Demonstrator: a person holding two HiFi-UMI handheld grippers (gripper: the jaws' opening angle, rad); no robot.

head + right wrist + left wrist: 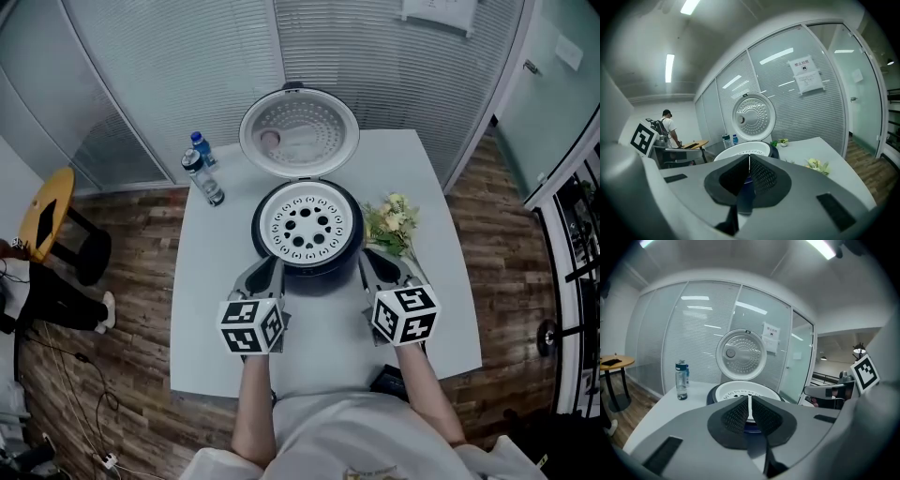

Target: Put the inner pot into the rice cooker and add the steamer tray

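The dark rice cooker (258, 236) stands mid-table with its lid (298, 133) swung up at the back. A white steamer tray (307, 225) with round holes sits in its opening and hides what lies beneath. My left gripper (272, 269) is just short of the cooker's near-left side, shut and empty. My right gripper (369, 262) mirrors it at the near right, also shut with nothing held. In the left gripper view the tray (740, 391) shows beyond the closed gripper (749, 408). The right gripper (749, 171) likewise points at the tray (740, 152).
Two water bottles (202, 175) stand left of the cooker and a bunch of flowers (394, 223) lies at its right. The white table (319, 328) has a small dark object (386, 381) at its front edge. A yellow stool (47, 214) stands on the floor at the left.
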